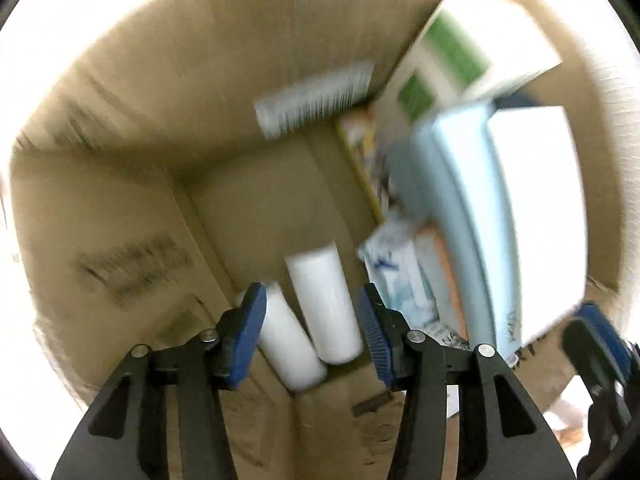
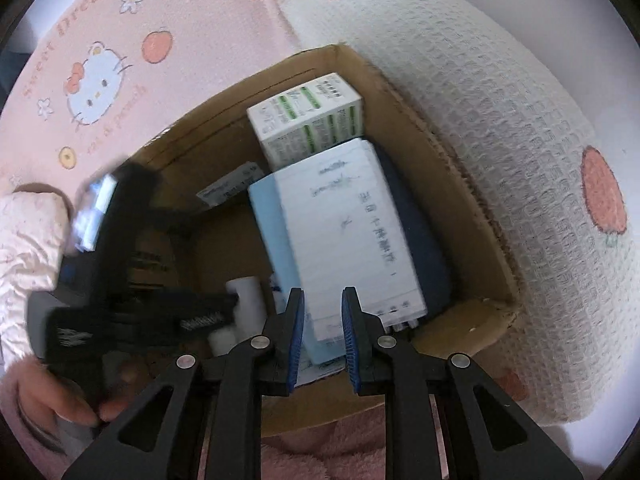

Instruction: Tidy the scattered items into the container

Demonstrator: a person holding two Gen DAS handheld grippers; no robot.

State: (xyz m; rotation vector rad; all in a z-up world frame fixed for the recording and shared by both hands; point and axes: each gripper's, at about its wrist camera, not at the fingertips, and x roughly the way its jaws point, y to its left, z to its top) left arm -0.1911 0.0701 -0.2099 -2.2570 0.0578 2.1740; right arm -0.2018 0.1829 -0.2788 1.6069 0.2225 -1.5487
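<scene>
An open cardboard box [image 1: 140, 120] [image 2: 460, 168] fills both views. Two white cylinders [image 1: 320, 304] [image 2: 248, 300] lie side by side on its floor. My left gripper [image 1: 312, 334] points straight down over them, open, its blue pads clear of both; it shows as a blurred black shape [image 2: 224, 312] in the right wrist view. Leaning at the right are a white and light-blue box [image 1: 532, 208] [image 2: 344, 232] and a green-striped white box [image 1: 448, 56] [image 2: 308, 116]. My right gripper [image 2: 323, 336] hovers over the near rim, jaws narrowly apart and empty.
A printed packet [image 1: 400, 272] and a yellow-edged item [image 1: 360, 148] lie under the leaning boxes, beside a dark blue thing [image 2: 424, 248]. The box sits on a pink cartoon blanket [image 2: 96, 84] next to a white waffle blanket [image 2: 480, 120]. A pink sleeve [image 2: 24, 248] is at left.
</scene>
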